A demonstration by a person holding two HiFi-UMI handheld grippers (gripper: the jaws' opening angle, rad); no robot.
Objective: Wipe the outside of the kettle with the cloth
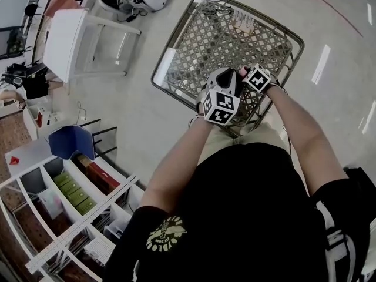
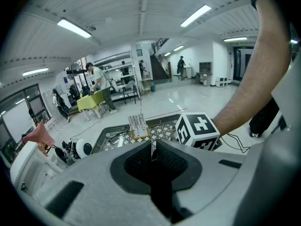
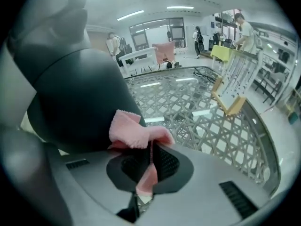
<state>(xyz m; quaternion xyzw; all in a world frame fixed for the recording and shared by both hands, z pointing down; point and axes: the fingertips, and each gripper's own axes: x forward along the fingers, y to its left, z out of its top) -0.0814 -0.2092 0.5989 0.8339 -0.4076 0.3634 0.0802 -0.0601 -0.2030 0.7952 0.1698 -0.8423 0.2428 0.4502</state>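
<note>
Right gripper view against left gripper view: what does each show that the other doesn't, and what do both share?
Only the right gripper view: a pink cloth pinched in the shut right gripper, beside a dark rounded body. Only the left gripper view: the left gripper shut and empty, and the person's forearm. Both: the lattice surface and the slatted rack.

Free over the lattice tabletop [image 1: 235, 46] from 11 to 1 o'clock in the head view, bar a small rack [image 1: 244, 21] and cables [image 1: 214, 7] near the far rim. Blocked close at 9 o'clock of the right gripper [image 3: 150, 147] by a dark rounded body, probably the kettle [image 3: 75, 93]. Hemmed at 10 o'clock by a white table [image 1: 64, 40], at 8 o'clock by shelving [image 1: 70, 216]. Bare floor [image 1: 341, 98] at 3 o'clock.
</note>
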